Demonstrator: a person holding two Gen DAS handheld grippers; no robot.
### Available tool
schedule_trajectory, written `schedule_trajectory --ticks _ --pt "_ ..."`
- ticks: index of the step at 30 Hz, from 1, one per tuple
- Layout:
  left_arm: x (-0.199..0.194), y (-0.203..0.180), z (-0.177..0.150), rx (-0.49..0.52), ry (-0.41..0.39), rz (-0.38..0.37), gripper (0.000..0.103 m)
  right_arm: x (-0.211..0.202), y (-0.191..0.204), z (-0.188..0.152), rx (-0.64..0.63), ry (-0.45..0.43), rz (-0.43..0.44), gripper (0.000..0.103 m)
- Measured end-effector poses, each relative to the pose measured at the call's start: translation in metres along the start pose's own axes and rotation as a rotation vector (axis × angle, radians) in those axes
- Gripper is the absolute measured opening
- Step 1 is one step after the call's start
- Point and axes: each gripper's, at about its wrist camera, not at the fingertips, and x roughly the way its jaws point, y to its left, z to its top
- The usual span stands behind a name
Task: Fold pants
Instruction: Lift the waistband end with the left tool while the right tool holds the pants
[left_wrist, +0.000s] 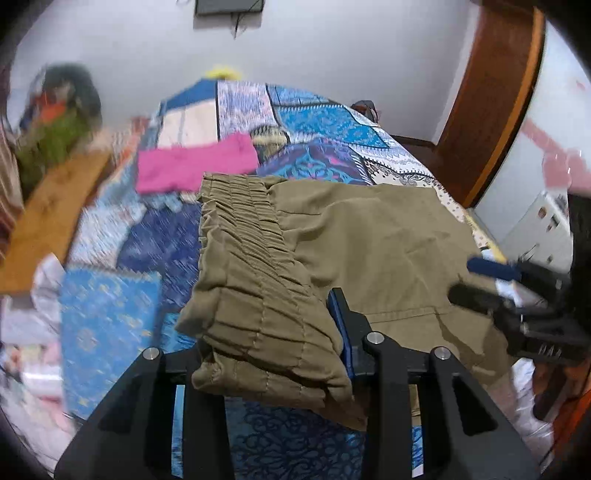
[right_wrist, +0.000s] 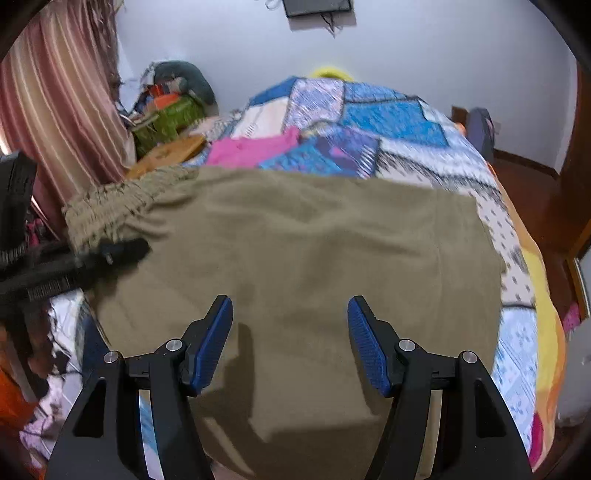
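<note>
The olive-khaki pants (right_wrist: 295, 251) lie folded on the patchwork bed. Their gathered elastic waistband (left_wrist: 251, 280) is at the left. My left gripper (left_wrist: 273, 332) is shut on the waistband corner and holds it lifted above the bedspread; its left finger is hidden under the cloth. It shows at the left edge of the right wrist view (right_wrist: 110, 251). My right gripper (right_wrist: 290, 332) is open and empty, hovering just over the near part of the pants. It shows at the right of the left wrist view (left_wrist: 498, 284).
A folded pink garment (left_wrist: 192, 166) lies on the blue patchwork bedspread (right_wrist: 406, 136) beyond the pants. A wooden board (left_wrist: 55, 218) and a heap of clutter (right_wrist: 166, 107) stand at the left. Striped curtain (right_wrist: 55, 103) hangs at left. A wooden door frame (left_wrist: 491, 103) is at right.
</note>
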Motion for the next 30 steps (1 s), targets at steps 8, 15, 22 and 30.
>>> schedule_trajectory --ticks 8,15,22,30 --pt "-0.033 0.004 -0.004 0.089 -0.085 0.124 0.034 0.058 0.040 0.017 -0.076 0.166 0.120 0.061" --pt "-0.042 -0.001 0.004 0.122 -0.113 0.143 0.034 0.044 0.040 0.013 -0.064 0.129 0.134 0.061" --pt "-0.060 -0.038 0.017 0.212 -0.187 0.132 0.034 -0.014 -0.004 -0.017 -0.026 0.047 0.005 0.061" --pt "-0.068 -0.084 0.032 0.300 -0.226 0.066 0.034 -0.050 -0.066 -0.064 0.097 0.053 -0.133 0.061"
